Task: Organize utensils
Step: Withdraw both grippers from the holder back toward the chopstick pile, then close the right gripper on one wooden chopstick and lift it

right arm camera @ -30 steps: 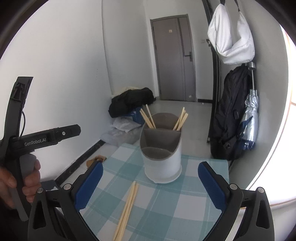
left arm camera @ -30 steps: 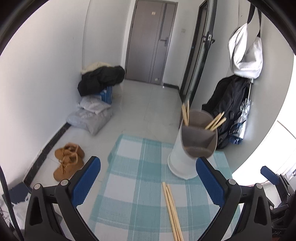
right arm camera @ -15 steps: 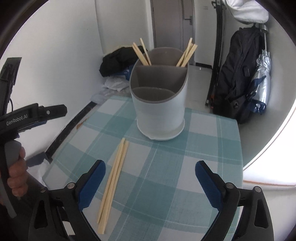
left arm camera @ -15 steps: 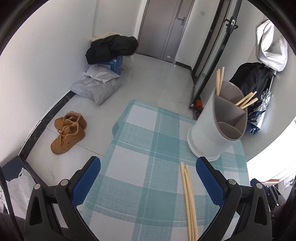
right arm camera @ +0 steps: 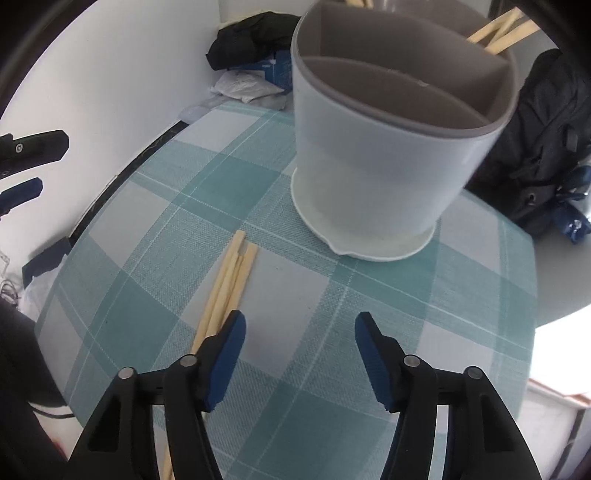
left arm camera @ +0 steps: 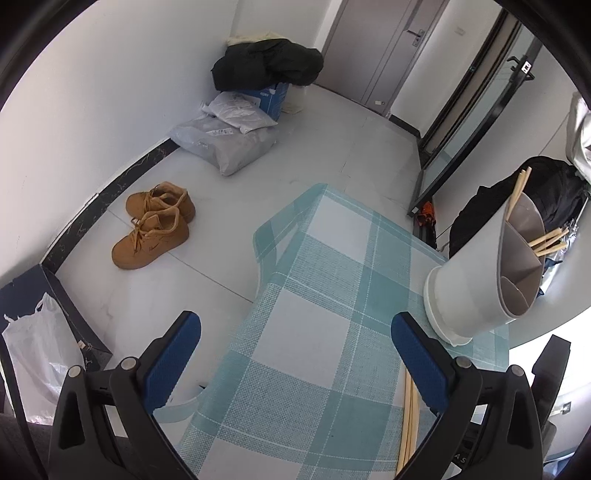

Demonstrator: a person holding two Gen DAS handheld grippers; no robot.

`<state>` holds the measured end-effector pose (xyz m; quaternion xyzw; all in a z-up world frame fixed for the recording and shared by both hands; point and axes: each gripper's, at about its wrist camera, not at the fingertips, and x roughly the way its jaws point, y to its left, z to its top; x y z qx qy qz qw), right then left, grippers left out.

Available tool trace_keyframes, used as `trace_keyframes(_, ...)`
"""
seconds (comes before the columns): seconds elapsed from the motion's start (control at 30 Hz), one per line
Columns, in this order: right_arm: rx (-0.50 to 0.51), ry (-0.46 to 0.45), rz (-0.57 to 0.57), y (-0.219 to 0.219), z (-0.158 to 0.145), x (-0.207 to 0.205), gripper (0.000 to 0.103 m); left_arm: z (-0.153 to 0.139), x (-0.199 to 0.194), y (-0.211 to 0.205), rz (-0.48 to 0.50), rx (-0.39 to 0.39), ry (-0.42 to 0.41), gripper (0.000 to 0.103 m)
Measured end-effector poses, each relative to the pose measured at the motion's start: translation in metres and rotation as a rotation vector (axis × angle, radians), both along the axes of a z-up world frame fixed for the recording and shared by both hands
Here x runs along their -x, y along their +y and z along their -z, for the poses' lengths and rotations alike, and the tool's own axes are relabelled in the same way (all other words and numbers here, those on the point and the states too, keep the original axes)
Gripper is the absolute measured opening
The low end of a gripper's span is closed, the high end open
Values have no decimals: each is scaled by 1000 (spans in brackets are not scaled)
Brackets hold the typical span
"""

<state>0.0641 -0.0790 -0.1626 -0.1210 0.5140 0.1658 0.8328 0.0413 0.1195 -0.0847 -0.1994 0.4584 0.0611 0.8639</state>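
Both blue-padded fingers [right arm camera: 229,354] of the right gripper [right arm camera: 298,354] stand partly apart over the checked worktop [right arm camera: 369,295]; they have just been closing, and nothing lies between them. Loose chopsticks [right arm camera: 231,280] lie on the cloth just left of the gap, their lower ends passing under the left finger, though contact cannot be told. Beyond them stands the white utensil holder [right arm camera: 376,166], upright, with a grey divided insert; more chopsticks [right arm camera: 498,31] lean in a far compartment, while the near compartment looks bare as far as can be seen.

On the left gripper [left arm camera: 295,363] the fingers [left arm camera: 173,354] are spread wide and hold nothing, hanging over the near left edge of the worktop [left arm camera: 325,295], one finger out past it above the floor. This left view shows the same holder [left arm camera: 476,291] from the side at the right edge, and the loose chopsticks [left arm camera: 408,424] only as a sliver beside the right finger. It alone shows a pair of tan shoes [left arm camera: 155,225] on the floor, grey parcels [left arm camera: 229,140] by the wall and a dark coat [left arm camera: 266,62] heaped on a box. From the right view, part of the left gripper's black body [right arm camera: 33,147] appears at the far left.
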Motion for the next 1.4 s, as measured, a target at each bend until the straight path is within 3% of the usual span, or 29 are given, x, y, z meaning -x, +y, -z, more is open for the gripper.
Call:
trace_keyframes(0.27, -44, -15, -37, 11, -7, 5, 54, 3, -3, 3, -3, 18, 13, 100)
trace_keyframes(0.47, 22, -26, -40, 21, -6, 6, 54, 5, -4, 8, -11, 33, 28, 100)
trace_keyframes(0.7, 32, -8, -35, 27, -5, -4, 49, 9, -5, 16, -33, 72, 55, 100)
trace_keyframes(0.8, 42, -20, -48, 31, -10, 2, 40, 8, -5, 18, -39, 68, 52, 100)
trace_keyframes(0.83, 59, -24, -53, 33, -9, 1, 21, 8, -6, 19, -40, 67, 57, 100)
trace_keyframes(0.87, 90, -5, -56, 34, -6, 0, 9, 9, -6, 20, -42, 70, 61, 100)
trace_keyframes(1.03, 48, 24, -54, 22, -8, 6, 6, 15, -5, 23, -50, 106, 90, 100)
trace_keyframes(1.4, 68, 103, -149, 2, -13, 51, 6, 11, -3, 20, -35, 128, 97, 100)
